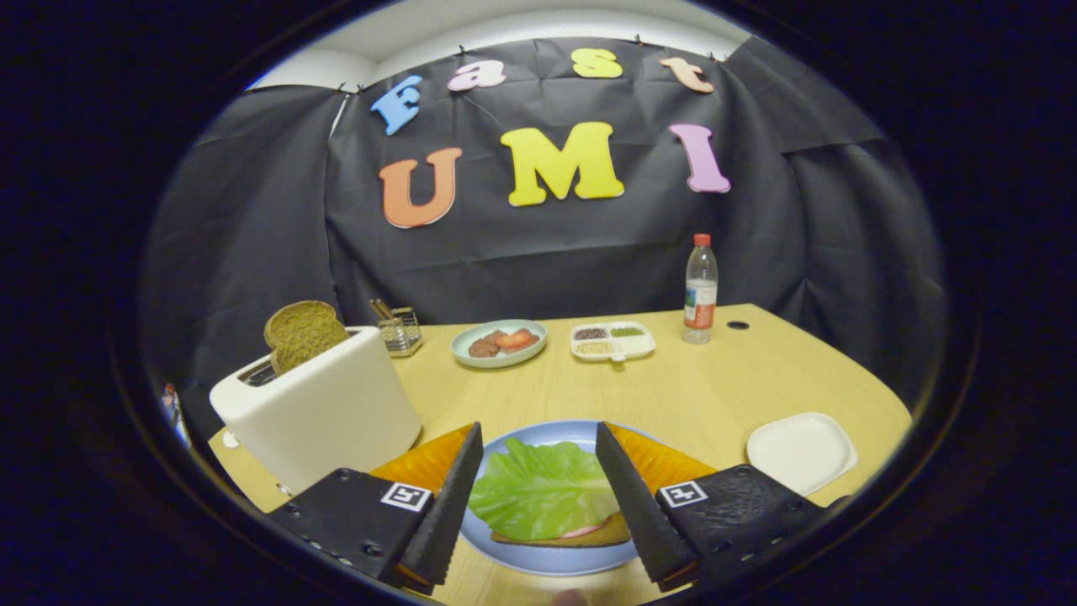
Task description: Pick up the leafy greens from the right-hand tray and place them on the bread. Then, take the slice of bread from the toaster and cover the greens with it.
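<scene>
Gripper [538,438] hangs low over the near edge of the wooden table [673,387], fingers spread wide apart, holding nothing. Between the fingers sits a light blue plate [547,557]. On that plate lie the leafy greens [538,492], a broad pale green leaf spread flat on top of a brown bread slice [610,532]; a pinkish filling peeks out between leaf and bread at the near right edge. Greens lie in the gap between the fingers, touching neither as far as can be seen.

Right of the gripper, near the table's right edge, a white square tray [801,450] rests flat.

Left, just beyond the left finger, stands a white toaster [324,408]. A brown slice of bread [301,335] sticks up out of its slot, tilted a little, upper half well clear of the slot.

Further back, behind the toaster, a small wire holder [399,330] with sticks in it. Right of it, a pale green dish [498,342] with reddish and brown food. Next right, a white divided tray [612,340] with small heaps in its compartments. Furthest right in this row, a clear plastic bottle [700,290] with a red cap, upright. A small dark hole [738,325] in the tabletop just right of the bottle.

Black cloth wall [841,227] closes off the far side.
</scene>
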Tool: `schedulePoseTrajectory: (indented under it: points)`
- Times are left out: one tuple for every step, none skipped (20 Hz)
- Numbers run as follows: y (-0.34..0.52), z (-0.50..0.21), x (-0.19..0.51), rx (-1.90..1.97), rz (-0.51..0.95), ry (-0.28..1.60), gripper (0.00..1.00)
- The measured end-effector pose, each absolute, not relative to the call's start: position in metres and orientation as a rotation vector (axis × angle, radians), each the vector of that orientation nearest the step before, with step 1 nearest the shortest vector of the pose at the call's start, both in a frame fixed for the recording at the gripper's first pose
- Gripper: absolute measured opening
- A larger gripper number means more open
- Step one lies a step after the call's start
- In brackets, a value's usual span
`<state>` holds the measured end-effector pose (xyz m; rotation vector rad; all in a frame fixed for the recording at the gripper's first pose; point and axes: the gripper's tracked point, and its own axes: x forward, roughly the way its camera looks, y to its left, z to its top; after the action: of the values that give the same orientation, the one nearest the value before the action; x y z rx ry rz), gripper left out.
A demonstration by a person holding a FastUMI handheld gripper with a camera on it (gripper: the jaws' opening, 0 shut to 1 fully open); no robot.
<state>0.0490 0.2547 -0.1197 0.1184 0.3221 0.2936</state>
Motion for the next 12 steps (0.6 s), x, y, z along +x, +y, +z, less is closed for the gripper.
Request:
schedulePoseTrajectory:
  points:
    - [0.255, -0.105, 0.046, 0.117, 0.281, 0.282, 0.86]
    - [0.255, -0.090, 0.044, 0.117, 0.265, 0.248, 0.92]
    - [0.255, -0.077, 0.041, 0.115, 0.240, 0.222, 0.93]
    - [0.256, -0.066, 0.038, 0.112, 0.221, 0.203, 0.95]
    - [0.265, -0.051, 0.034, 0.119, 0.228, 0.179, 0.95]
    - [0.275, -0.037, 0.031, 0.121, 0.237, 0.155, 0.96]
    - [0.285, -0.025, 0.027, 0.118, 0.245, 0.135, 0.96]
    - [0.298, -0.015, 0.024, 0.114, 0.259, 0.120, 0.96]
    - [0.312, -0.006, 0.021, 0.108, 0.273, 0.112, 0.96]
    - [0.328, -0.003, 0.019, 0.102, 0.287, 0.113, 0.96]
    - [0.346, -0.001, 0.016, 0.100, 0.303, 0.121, 0.96]
    - [0.365, 0.000, 0.015, 0.097, 0.322, 0.132, 0.96]
